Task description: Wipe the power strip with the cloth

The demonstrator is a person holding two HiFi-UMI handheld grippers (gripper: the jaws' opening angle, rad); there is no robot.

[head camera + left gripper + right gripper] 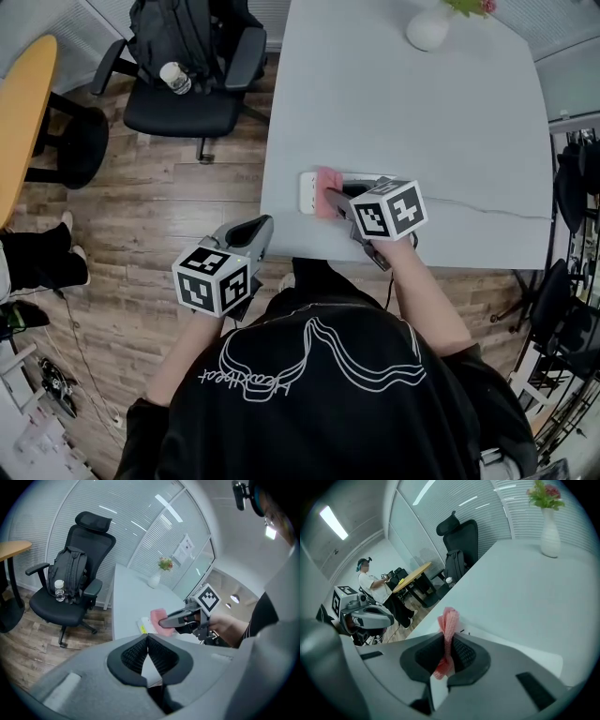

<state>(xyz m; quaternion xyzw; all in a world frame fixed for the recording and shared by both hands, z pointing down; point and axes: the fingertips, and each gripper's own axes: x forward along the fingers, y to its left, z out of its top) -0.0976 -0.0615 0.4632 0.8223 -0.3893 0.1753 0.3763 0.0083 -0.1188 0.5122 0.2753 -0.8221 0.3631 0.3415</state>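
Note:
A white power strip [308, 191] lies along the near edge of the pale table [403, 122], its cable running off to the right. My right gripper [334, 201] is shut on a pink cloth [327, 186], which rests on the strip's left part. In the right gripper view the cloth [448, 629] stands pinched between the jaws, with the strip [501, 639] just beyond them. My left gripper [255, 231] hangs off the table's near-left corner, shut with nothing in it. From the left gripper view I see the cloth [157, 617], the strip [143, 626] and the right gripper [168, 621].
A white vase [428, 28] with flowers stands at the table's far edge. A black office chair [187, 80] carrying a backpack and a bottle sits on the wooden floor to the left. A wooden desk [21, 112] is at the far left. A person [372, 585] sits there.

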